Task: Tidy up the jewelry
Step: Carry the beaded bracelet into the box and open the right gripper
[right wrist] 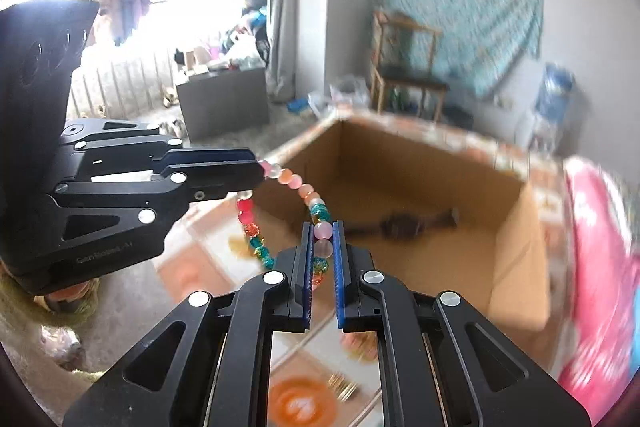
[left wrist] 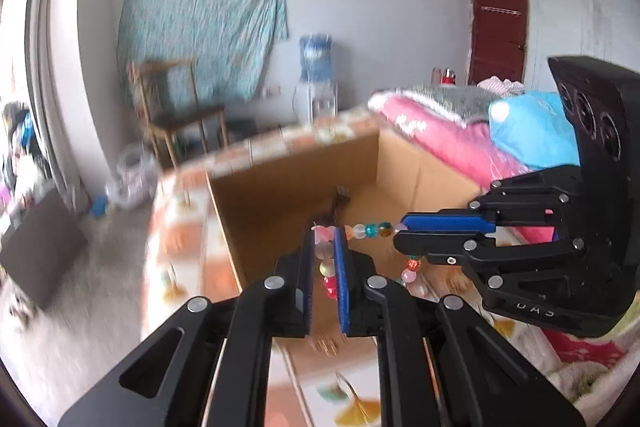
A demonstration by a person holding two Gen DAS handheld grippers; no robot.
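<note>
A bracelet [left wrist: 372,230] of pink, orange, teal and red glass beads hangs stretched in the air between both grippers. My left gripper [left wrist: 324,239] is shut on its pale pink beads, and my right gripper [left wrist: 400,233] comes in from the right, shut on the other end. In the right wrist view the bracelet [right wrist: 298,187] loops from the left gripper [right wrist: 260,171] to my right gripper [right wrist: 323,227], whose blue pads [right wrist: 338,247] pinch a pink bead. Just beyond stands an open cardboard box [left wrist: 280,195] [right wrist: 400,155] with a dark item [right wrist: 404,223] on its floor.
The box rests on a bed cover [left wrist: 176,239] patterned in orange and white. A small golden piece [right wrist: 342,385] lies on it near me. Pink quilt [left wrist: 452,143] and blue pillow [left wrist: 528,135] lie to the right. A wooden chair [left wrist: 176,107] and water dispenser [left wrist: 316,75] stand by the far wall.
</note>
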